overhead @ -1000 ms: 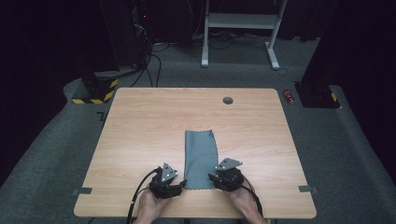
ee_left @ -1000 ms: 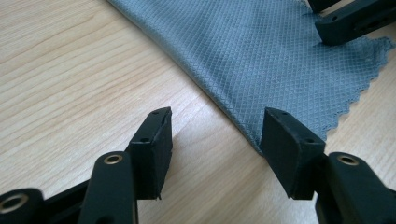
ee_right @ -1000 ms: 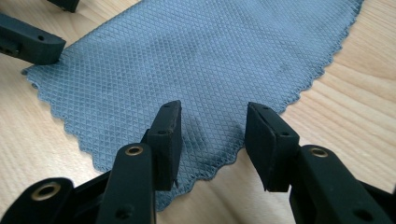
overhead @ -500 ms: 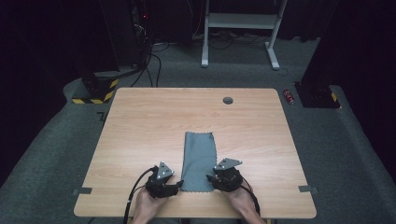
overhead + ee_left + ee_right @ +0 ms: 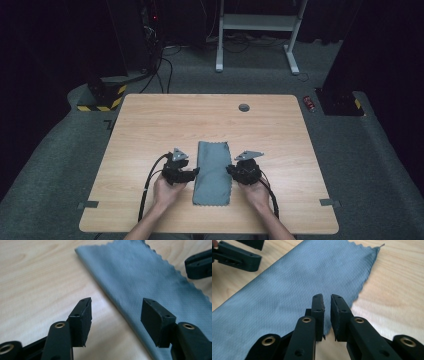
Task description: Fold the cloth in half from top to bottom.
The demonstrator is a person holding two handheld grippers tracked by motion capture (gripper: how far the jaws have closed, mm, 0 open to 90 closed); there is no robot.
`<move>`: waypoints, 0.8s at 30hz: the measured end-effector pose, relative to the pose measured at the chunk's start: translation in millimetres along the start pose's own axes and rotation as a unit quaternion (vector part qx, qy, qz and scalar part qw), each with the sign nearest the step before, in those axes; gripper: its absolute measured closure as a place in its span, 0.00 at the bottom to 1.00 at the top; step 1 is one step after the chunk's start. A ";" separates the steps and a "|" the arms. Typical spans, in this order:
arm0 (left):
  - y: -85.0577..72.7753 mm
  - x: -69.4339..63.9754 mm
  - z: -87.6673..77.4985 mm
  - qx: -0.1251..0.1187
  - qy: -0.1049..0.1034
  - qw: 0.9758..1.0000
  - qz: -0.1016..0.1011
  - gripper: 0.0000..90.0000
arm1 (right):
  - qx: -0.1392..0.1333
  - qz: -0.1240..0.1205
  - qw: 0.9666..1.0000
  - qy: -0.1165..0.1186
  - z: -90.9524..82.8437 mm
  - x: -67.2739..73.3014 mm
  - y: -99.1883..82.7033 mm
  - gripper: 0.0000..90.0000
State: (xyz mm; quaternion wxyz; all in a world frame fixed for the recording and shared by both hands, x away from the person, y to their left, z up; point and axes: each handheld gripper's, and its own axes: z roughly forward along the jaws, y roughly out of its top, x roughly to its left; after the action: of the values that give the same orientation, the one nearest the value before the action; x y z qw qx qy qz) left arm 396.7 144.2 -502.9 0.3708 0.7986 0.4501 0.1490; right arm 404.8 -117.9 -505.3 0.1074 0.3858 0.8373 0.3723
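A grey-blue cloth (image 5: 214, 172), folded into a long strip, lies flat on the wooden table (image 5: 150, 125) near its front edge. My left gripper (image 5: 192, 172) sits at the cloth's left side. In the left gripper view my left gripper (image 5: 116, 312) is open, its jaws straddling the folded edge of the cloth (image 5: 150, 277) without touching it. My right gripper (image 5: 231, 171) is at the cloth's right side. My right gripper (image 5: 327, 302) has just been closing; a thin slit remains between the pads, right over the zigzag edge of the cloth (image 5: 299, 277), which still lies flat.
A round cable hole (image 5: 244, 107) sits near the table's far edge. Tape marks (image 5: 88, 204) are stuck at the front corners. On the floor behind are a white desk frame (image 5: 257, 22), a yellow-black striped base (image 5: 102, 97) and a small red object (image 5: 310, 103).
Both hands have slid away from the table's front edge, along the two sides of the cloth toward its middle. The cloth has not moved.
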 end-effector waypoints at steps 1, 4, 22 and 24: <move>3.9 0.2 3.6 0.003 0.002 1.000 0.002 0.47 | -0.001 -0.001 1.000 -0.002 2.3 0.3 2.3 0.91; 13.8 1.5 14.5 0.009 0.015 1.000 0.009 0.48 | -0.001 -0.003 1.000 -0.007 10.7 1.4 8.0 0.92; 36.3 24.0 41.0 0.023 0.059 0.998 -0.007 0.53 | -0.004 0.017 1.000 -0.023 22.8 -14.4 20.2 0.85; 40.4 27.5 41.7 0.021 0.055 0.998 -0.016 0.54 | -0.010 0.027 0.999 -0.028 22.6 -18.8 24.1 0.84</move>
State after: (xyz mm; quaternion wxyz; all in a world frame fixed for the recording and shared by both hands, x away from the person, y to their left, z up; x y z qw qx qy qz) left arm 460.3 135.0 -504.5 0.3310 0.7897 0.4852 0.1769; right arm 441.7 -109.1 -506.1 0.1242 0.4176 0.8194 0.3726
